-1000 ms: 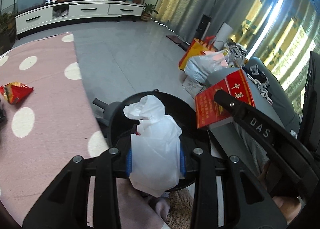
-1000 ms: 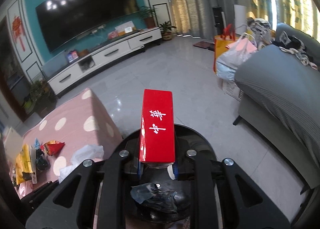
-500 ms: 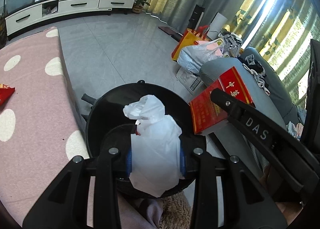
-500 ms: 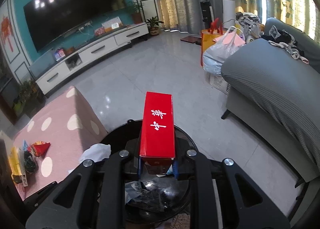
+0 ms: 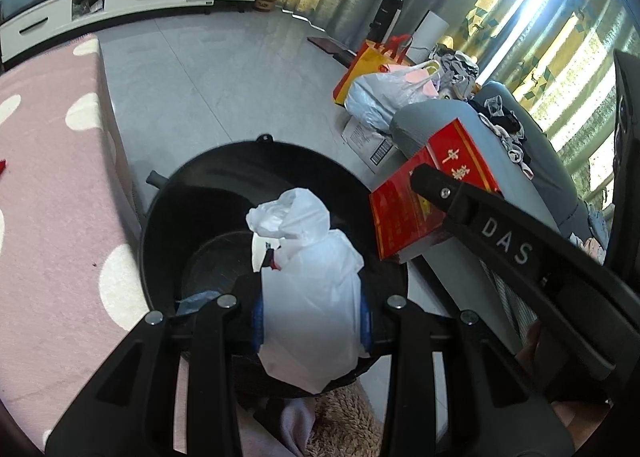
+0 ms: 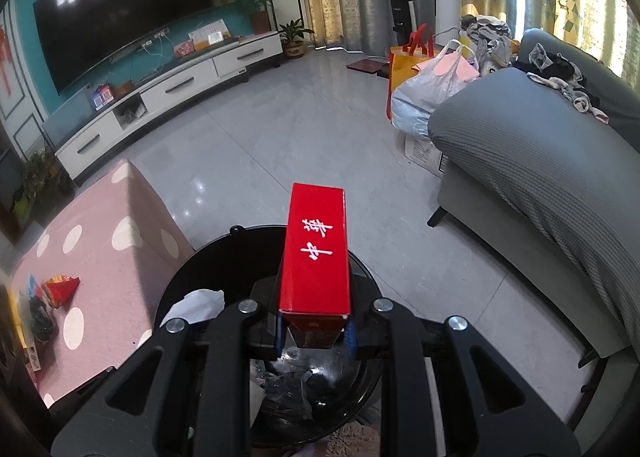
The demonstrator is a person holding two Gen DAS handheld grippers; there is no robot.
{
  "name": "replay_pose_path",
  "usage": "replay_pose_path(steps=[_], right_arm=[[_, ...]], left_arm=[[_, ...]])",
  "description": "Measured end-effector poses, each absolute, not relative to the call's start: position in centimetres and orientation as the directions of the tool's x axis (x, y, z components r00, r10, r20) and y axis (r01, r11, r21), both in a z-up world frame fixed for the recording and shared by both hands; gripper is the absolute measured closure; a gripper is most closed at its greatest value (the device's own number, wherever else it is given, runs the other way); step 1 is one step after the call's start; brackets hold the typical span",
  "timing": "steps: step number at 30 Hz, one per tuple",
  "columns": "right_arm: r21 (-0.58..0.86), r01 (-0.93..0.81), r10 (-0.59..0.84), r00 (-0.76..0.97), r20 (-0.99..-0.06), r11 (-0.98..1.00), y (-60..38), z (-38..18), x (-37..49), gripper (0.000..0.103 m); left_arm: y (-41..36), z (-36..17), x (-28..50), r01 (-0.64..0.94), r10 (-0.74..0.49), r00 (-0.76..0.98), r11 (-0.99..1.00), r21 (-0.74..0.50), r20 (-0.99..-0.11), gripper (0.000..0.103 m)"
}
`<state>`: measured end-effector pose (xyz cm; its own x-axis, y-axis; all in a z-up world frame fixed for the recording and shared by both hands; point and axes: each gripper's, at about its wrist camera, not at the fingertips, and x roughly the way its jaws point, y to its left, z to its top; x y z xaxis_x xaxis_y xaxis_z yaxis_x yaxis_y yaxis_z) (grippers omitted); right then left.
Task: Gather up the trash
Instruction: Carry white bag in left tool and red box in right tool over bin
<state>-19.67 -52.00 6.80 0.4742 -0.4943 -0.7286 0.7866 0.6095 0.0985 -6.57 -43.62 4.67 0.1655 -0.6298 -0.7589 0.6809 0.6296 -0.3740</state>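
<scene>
Crumpled white plastic bag [image 5: 310, 289] sits pinched between the closed fingers of the left gripper [image 5: 311, 323], held above the open black trash bin [image 5: 208, 193]. The right gripper [image 6: 314, 331] is clamped on a red carton [image 6: 316, 257] over the same bin, beside the pink polka-dot ottoman [image 6: 116, 257].

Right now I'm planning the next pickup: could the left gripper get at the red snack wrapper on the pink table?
Probably not yet: the left gripper is shut on the white plastic bag over the black bin; the red snack wrapper lies apart.
</scene>
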Motion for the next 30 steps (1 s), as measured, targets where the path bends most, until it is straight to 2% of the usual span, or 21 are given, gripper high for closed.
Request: replay_pose_path(steps=[30], right_arm=[[0.046, 0.782, -0.484, 0.43, -0.762, 0.621, -52.0, 5.7, -18.9, 0.08]], left_arm=[[-44.9, 3.9, -7.6, 0.694, -0.631, 0.136, 0.611, -0.38, -0.764, 0.067]])
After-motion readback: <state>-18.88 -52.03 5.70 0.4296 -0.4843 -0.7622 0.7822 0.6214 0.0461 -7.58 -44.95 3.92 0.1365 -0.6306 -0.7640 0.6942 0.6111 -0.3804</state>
